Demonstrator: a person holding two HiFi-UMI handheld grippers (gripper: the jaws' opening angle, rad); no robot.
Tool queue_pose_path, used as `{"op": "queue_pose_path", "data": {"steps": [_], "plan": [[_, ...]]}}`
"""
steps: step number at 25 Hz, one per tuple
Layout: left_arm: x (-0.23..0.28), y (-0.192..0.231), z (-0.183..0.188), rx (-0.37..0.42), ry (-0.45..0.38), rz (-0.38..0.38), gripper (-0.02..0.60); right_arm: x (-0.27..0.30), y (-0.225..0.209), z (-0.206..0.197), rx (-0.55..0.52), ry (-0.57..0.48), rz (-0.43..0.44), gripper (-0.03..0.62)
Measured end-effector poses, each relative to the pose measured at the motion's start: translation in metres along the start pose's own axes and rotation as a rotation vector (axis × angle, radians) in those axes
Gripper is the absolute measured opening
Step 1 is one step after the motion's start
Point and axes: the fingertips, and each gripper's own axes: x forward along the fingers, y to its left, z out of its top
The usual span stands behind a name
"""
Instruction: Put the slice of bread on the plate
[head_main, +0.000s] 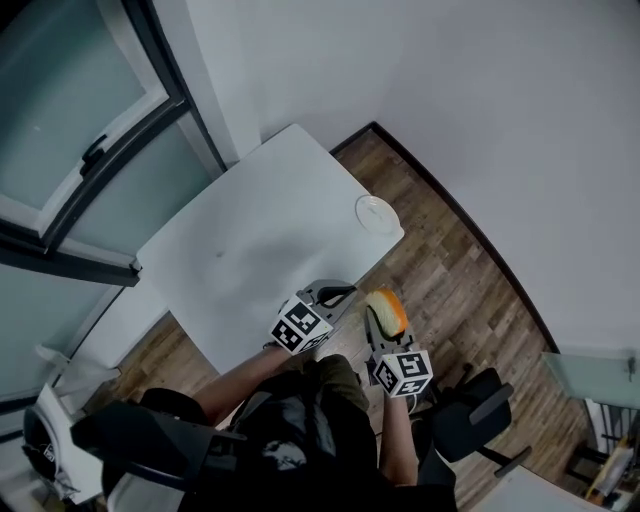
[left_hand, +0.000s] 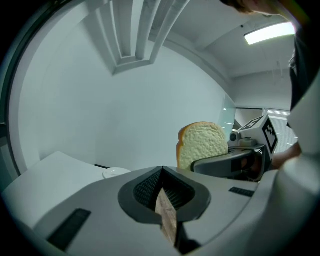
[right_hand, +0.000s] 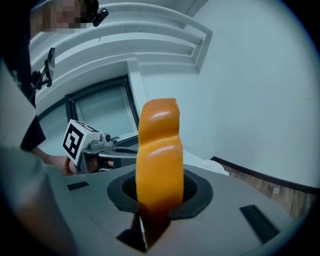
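Note:
The slice of bread (head_main: 389, 311) stands upright, held over the wooden floor just off the white table's (head_main: 250, 250) near edge. My right gripper (head_main: 379, 320) is shut on it. In the right gripper view the orange-brown crust (right_hand: 159, 150) rises edge-on from between the jaws of that gripper (right_hand: 159, 200). The left gripper view shows the slice's pale face (left_hand: 202, 145). A small white plate (head_main: 375, 212) sits at the table's far right corner, and it also shows low in the left gripper view (left_hand: 116, 172). Beside the bread my left gripper (head_main: 338, 294) is shut and holds nothing.
A large window (head_main: 70, 150) runs along the left, past the table. Wooden floor (head_main: 450, 280) and a dark skirting board lie to the right, below a plain wall. A black chair (head_main: 480, 410) stands close behind my right arm.

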Motion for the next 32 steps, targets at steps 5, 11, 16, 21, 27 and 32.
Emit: {"op": "queue_pose_path", "data": {"steps": [5,11,16,21,27,32], "plan": [[0.033,0.034,-0.014,-0.014,0.033,0.033,0.003,0.04,-0.026,-0.014,-0.024,0.067,0.015,0.094],[0.077,0.07,-0.032,-0.048,0.096,0.09,0.003,0.096,-0.085,-0.023,-0.089,0.154,0.031,0.094],[0.096,0.108,-0.037,-0.097,0.109,0.167,0.003,0.168,-0.156,-0.04,-0.27,0.288,-0.064,0.094],[0.117,0.153,-0.044,-0.108,0.128,0.241,0.003,0.248,-0.217,-0.055,-0.604,0.496,-0.18,0.094],[0.149,0.197,-0.049,-0.148,0.14,0.285,0.003,0.29,-0.255,-0.057,-0.862,0.638,-0.279,0.094],[0.156,0.203,-0.058,-0.178,0.155,0.298,0.003,0.307,-0.27,-0.058,-1.06,0.702,-0.33,0.094]]}}
